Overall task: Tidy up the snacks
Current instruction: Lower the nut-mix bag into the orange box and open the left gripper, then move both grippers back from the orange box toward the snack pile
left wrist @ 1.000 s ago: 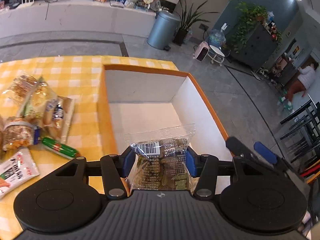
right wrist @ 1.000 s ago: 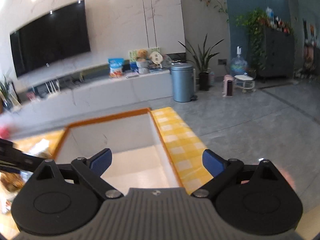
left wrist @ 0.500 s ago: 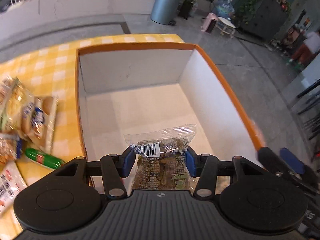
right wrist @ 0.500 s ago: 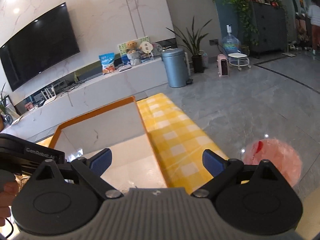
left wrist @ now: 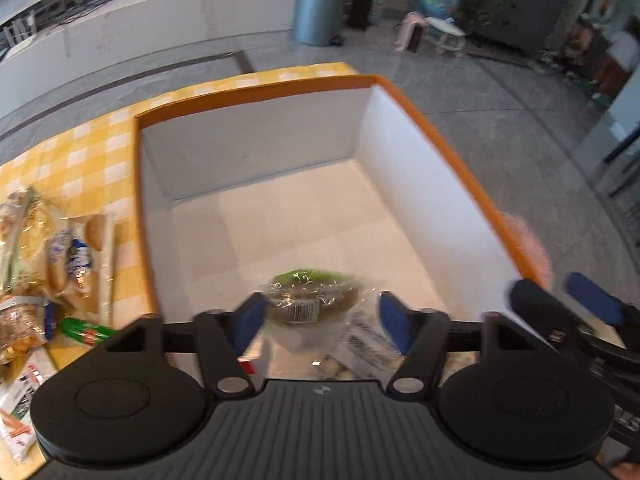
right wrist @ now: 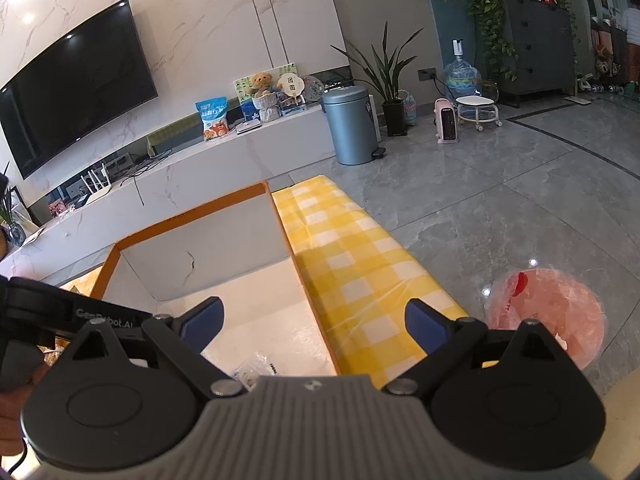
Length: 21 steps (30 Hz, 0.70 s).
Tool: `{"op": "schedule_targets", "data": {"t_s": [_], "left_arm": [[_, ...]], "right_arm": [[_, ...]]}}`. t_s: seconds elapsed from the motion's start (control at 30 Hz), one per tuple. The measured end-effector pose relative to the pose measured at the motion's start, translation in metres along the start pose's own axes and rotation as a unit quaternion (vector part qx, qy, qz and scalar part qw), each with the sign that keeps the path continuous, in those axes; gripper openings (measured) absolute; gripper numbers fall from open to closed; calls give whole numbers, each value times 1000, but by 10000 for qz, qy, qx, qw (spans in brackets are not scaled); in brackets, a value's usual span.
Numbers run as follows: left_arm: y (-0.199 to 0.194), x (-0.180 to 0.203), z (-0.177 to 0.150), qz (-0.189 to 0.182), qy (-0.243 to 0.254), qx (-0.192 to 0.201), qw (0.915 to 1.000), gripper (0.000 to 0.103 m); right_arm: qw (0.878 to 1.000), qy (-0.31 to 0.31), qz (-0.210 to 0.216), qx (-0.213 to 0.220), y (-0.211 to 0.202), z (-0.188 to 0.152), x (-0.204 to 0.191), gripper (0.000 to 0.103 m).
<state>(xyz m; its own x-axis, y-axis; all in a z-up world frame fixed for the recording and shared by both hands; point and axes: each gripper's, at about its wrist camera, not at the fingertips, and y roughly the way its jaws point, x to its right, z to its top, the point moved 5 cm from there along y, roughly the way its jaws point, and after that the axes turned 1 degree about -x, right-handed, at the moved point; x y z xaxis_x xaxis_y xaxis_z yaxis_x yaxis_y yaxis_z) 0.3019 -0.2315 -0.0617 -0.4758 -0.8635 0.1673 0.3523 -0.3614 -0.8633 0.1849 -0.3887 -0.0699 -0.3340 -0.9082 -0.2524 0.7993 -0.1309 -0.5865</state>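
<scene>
Left gripper (left wrist: pixel 318 314) over the near end of the orange-rimmed white box (left wrist: pixel 432 128), jaws just sprung apart, blue pads clear of the clear-wrapped snack pack (left wrist: pixel 310 298). Pack blurred, barcode up, between and just beyond the fingertips, touching neither pad, above the box floor. More wrapped snacks (left wrist: pixel 360 344) on the box floor beneath the fingers, partly hidden by the gripper body. Outside the left finger, on the yellow checked tablecloth (left wrist: pixel 92 148) and outside the box: bread rolls in clear wrap (left wrist: pixel 76 252), a green-wrapped stick (left wrist: pixel 86 330) just beside the box's near corner, further packets (left wrist: pixel 18 324) nearer the picture's edge.

Right gripper (right wrist: pixel 314 320) spread wide, nothing between the pads. Left fingertip over the box interior (right wrist: pixel 256 300), right fingertip over the tablecloth strip (right wrist: pixel 352 264) beside the box's rim. Beyond the right finger, on the grey floor, a pink plastic bag (right wrist: pixel 548 312). Black body of the left gripper crossing in from outside the left finger.
</scene>
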Motion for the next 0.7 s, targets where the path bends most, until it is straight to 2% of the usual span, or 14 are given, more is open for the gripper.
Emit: {"op": "schedule_targets", "data": {"t_s": [0.07,0.23,0.53,0.63,0.7], "left_arm": [[-5,3,-1,-8,29,20,10000,90],[-29,2,-8,242,-17,164,9996,89],[-71,-19,-14,184,-364,422,9983,89],[-88,-28,-22,152,-492,543,9972,89],[-98,-34,-27,148,-567,592,9965,89]], "right_arm": [[10000,-16,14,-22,1,-1,-1,95],[9999,-77,82,-38,1,-1,-4,95],[9969,-566,519,-174,-5,-5,-29,95],[9968,-633,387,-310,-10,-4,-40,97],[9956,-590,623,-386,-15,-4,-48,97]]}}
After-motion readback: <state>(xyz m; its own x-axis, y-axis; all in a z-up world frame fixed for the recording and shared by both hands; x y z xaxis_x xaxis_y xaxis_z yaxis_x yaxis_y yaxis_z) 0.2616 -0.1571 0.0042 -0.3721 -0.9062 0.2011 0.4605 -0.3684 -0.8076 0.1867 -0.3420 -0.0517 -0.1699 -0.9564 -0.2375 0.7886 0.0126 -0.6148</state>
